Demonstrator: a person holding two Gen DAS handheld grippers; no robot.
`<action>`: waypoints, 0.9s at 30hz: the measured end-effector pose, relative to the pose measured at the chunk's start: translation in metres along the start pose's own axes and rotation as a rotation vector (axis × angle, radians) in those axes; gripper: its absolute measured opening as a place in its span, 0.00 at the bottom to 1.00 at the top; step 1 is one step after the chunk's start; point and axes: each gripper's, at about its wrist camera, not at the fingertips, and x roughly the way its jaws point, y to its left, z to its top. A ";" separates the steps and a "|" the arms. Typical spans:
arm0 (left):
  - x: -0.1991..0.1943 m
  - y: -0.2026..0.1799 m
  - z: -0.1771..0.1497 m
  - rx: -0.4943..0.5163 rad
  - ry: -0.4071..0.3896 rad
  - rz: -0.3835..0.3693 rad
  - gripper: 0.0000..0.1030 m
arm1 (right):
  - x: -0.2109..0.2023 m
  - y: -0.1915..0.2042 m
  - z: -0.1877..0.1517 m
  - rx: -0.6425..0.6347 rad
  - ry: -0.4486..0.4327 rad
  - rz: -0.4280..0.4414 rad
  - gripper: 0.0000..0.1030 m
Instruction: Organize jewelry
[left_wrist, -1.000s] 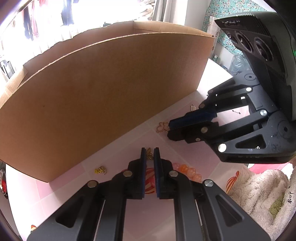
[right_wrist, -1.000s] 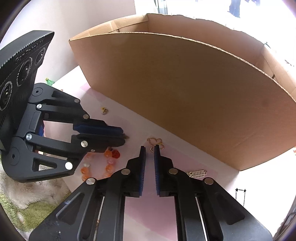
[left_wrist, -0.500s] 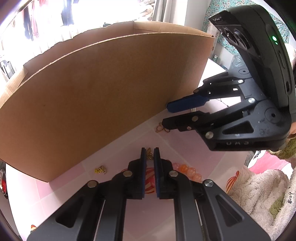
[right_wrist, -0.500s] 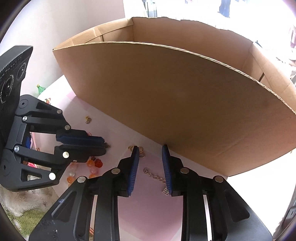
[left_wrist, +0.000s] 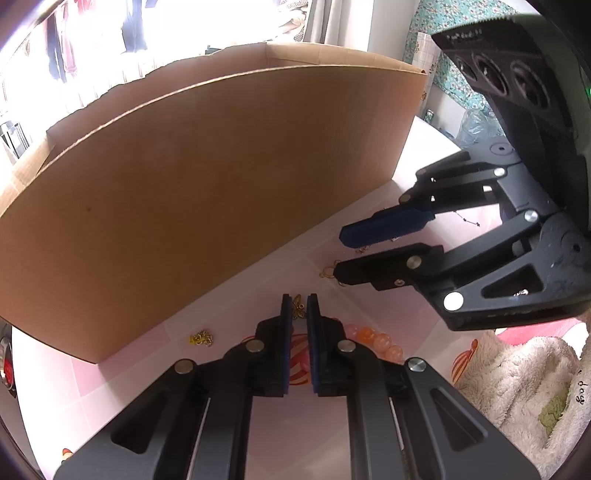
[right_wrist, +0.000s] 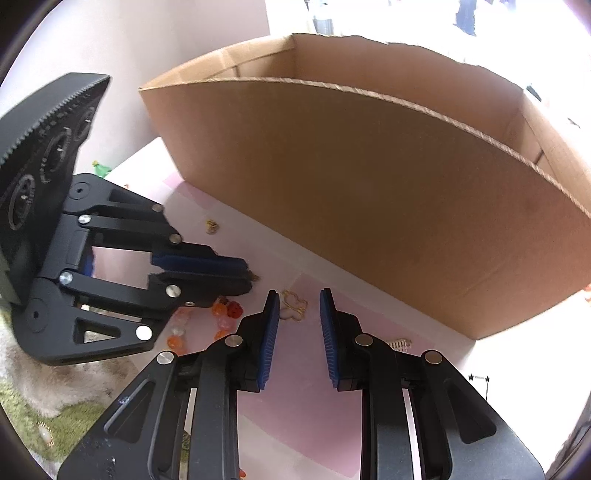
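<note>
Clamped nearly shut on a small gold charm (left_wrist: 296, 312): the left hand-held gripper (left_wrist: 297, 308), pinching it at the very tips, just in front of the near wall of the cardboard box (left_wrist: 221, 177). Parted and gripping nothing: the right hand-held gripper (right_wrist: 295, 317), jaws either side of a gold butterfly pendant (right_wrist: 294, 304) lying flat on the pink counter (right_wrist: 303, 376), also just in front of that wall.

Likely trouble from here:
- Dropping the charm from so shallow a pinch on any lift over the box wall.
- Closing on the thin pendant and merely sliding it along the counter, or skating over it.
- Knocking the two tools together, with tips so near each other.
- Snagging the orange bead bracelet (right_wrist: 225, 317) lying close by, a little farther from the box.

Seen only from the left wrist: the charm between the pads. Seen only from the right wrist: the pendant centred in the open gap, and a ribbed gold piece (right_wrist: 400, 344) near the box's corner.
</note>
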 end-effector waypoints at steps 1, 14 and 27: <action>0.000 0.000 0.000 0.000 0.000 -0.001 0.07 | -0.002 0.000 0.001 -0.017 -0.003 0.006 0.21; 0.001 0.001 -0.005 0.007 0.002 0.001 0.07 | -0.007 -0.001 -0.011 -0.282 0.063 0.075 0.21; 0.004 -0.008 -0.003 0.009 0.003 0.001 0.07 | -0.002 -0.004 -0.009 -0.270 0.057 0.095 0.14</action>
